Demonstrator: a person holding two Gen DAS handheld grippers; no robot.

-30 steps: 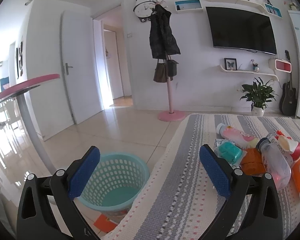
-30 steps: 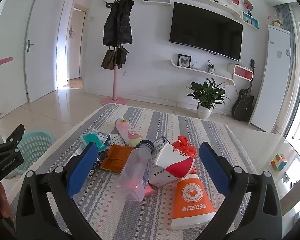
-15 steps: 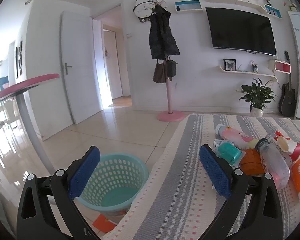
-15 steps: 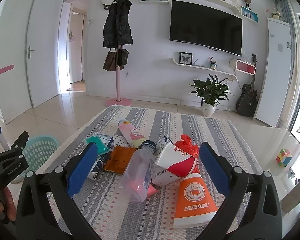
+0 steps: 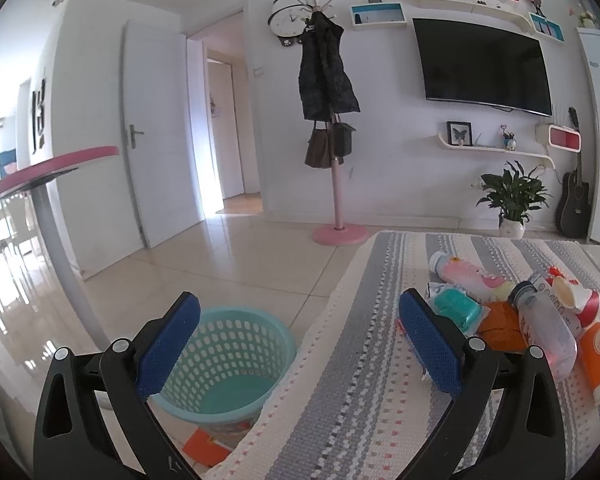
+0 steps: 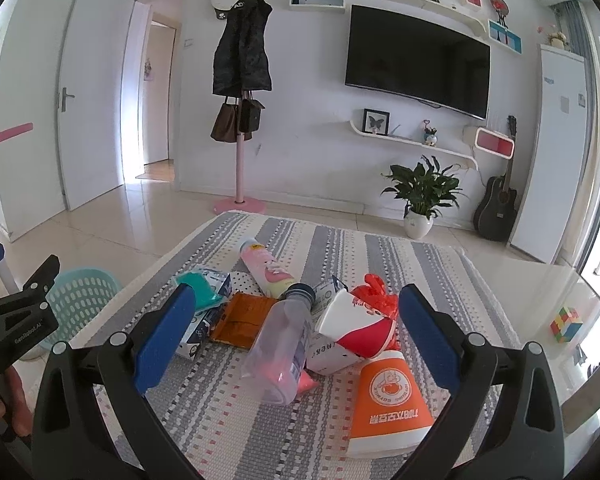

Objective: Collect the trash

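trash pile [image 6: 300, 332] on striped cloth [image 6: 228, 412], teal basket [image 5: 228, 356] on floor beside it; left gripper [image 5: 300, 344] and right gripper [image 6: 296, 336] both wide open, empty; clear bottle [image 6: 284, 344] probably light, slippery: grasp mid-body

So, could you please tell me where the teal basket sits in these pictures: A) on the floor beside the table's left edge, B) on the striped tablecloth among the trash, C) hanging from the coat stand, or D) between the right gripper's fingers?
A: the teal basket stands on the tiled floor below the edge of the striped tablecloth, apart from the clear bottle and the other trash.
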